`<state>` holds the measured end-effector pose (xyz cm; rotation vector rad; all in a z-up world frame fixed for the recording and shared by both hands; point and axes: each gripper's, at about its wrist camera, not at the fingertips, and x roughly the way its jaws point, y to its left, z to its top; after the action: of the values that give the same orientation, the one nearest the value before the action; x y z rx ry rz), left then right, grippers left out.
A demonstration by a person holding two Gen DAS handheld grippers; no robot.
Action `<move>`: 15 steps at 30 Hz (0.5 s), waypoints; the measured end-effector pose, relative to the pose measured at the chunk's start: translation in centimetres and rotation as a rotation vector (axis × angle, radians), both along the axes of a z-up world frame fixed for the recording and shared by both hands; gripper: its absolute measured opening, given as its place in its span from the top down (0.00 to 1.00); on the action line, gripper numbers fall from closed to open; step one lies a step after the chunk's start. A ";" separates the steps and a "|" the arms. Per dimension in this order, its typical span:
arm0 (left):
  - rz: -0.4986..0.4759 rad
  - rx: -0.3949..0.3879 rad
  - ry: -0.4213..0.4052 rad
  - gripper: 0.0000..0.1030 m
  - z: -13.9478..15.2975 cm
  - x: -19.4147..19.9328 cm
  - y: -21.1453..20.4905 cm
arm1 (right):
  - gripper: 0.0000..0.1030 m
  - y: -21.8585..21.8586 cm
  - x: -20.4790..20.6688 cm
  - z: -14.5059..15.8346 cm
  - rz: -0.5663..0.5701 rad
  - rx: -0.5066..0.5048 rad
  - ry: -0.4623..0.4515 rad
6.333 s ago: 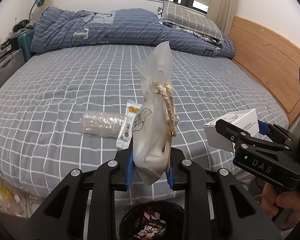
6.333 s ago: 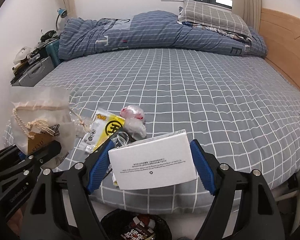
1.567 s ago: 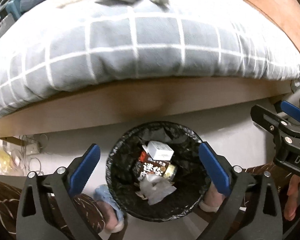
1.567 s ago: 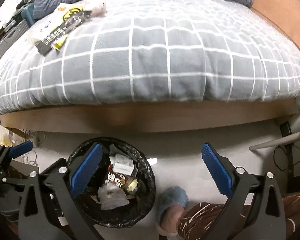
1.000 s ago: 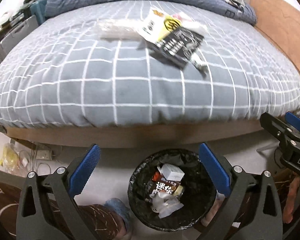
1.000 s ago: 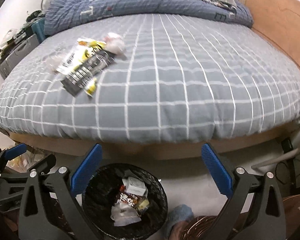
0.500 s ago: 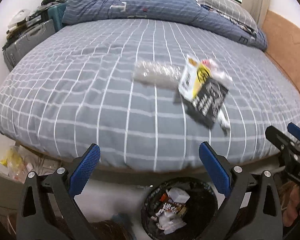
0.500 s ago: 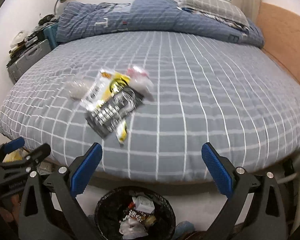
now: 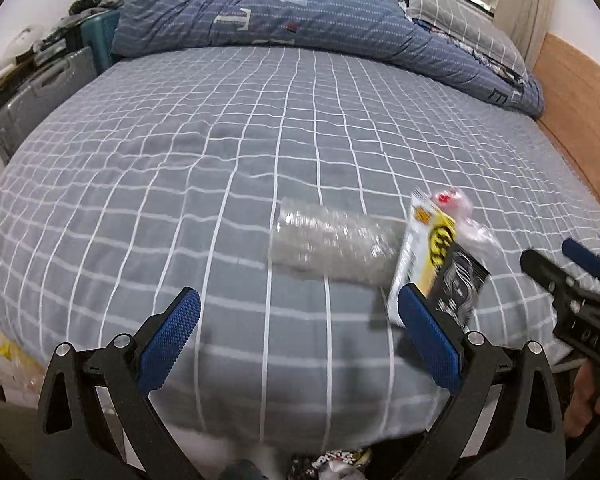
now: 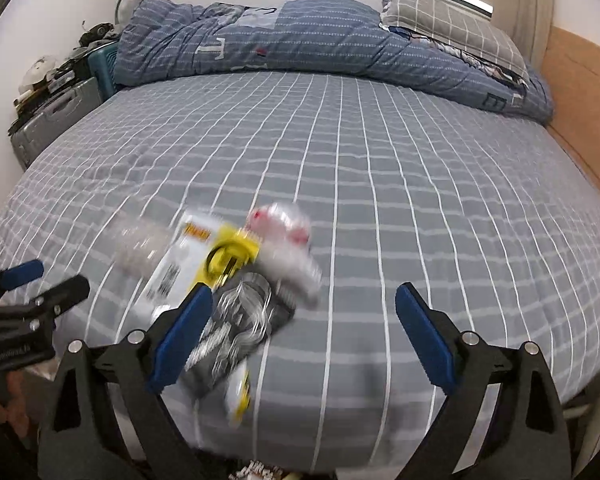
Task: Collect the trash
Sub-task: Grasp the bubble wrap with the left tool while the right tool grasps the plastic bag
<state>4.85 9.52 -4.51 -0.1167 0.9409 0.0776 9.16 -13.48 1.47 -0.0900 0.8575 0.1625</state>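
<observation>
Both grippers empty, jaws wide apart

The left gripper (image 9: 298, 330) and the right gripper (image 10: 304, 326) tilt downward; the right jaws have just been closing slightly, nothing between them.

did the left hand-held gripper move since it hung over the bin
Yes. The left hand-held gripper has risen from the bin toward the bed.

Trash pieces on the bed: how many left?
4, clustered near the bed's front edge: clear bubble-wrap roll, white-and-yellow wrapper, black packet overlapping it, clear red-spotted bag behind. Blur may hide more.
</observation>
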 end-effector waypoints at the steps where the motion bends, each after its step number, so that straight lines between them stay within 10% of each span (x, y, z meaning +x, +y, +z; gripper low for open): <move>1: -0.002 0.008 0.011 0.06 -0.4 1.0 0.1 | 0.17 0.0 1.1 -0.3 0.002 0.006 0.010; 15: -0.035 -0.043 0.125 0.12 -5.4 8.2 -0.3 | 0.28 -0.2 8.3 -6.3 0.043 0.117 0.162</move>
<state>13.03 9.18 -9.93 -0.1365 1.0696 0.0326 17.50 -13.67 -4.87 0.0151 1.0061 0.2626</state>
